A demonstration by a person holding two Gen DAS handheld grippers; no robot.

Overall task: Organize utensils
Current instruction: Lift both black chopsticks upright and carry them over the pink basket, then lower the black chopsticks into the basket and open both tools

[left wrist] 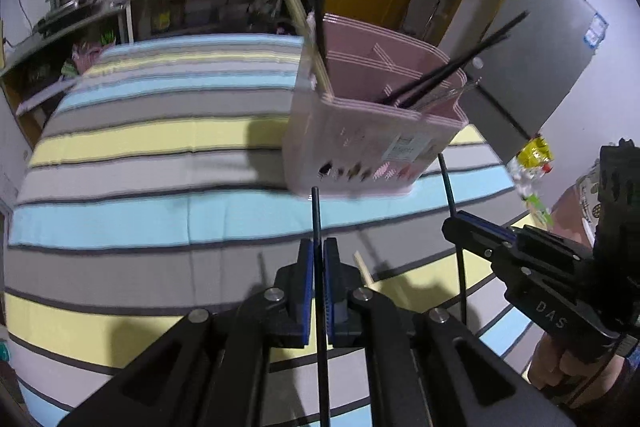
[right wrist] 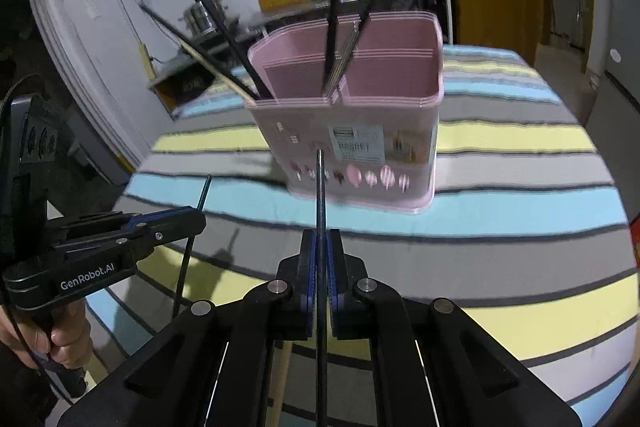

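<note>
Striped tablecloth (left wrist: pixel 160 147) w/ pink caddy (right wrist: pixel 360 147)

"DAS" stands on the right gripper (left wrist: pixel 460 223) body; "GenRobot.AI" on the left gripper (right wrist: pixel 192 217) body; the pink holder (right wrist: pixel 352 107) label is unreadable.

Pink holder (right wrist: pixel 352 131) motion-blurred, label unreadable

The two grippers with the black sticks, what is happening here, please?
A person is sorting chopsticks into a pink holder on a striped cloth. The left gripper is shut on one black chopstick, and the right gripper is shut on another. Both are short of the holder, which already has several chopsticks inside. One wooden chopstick lies on the cloth.
</note>
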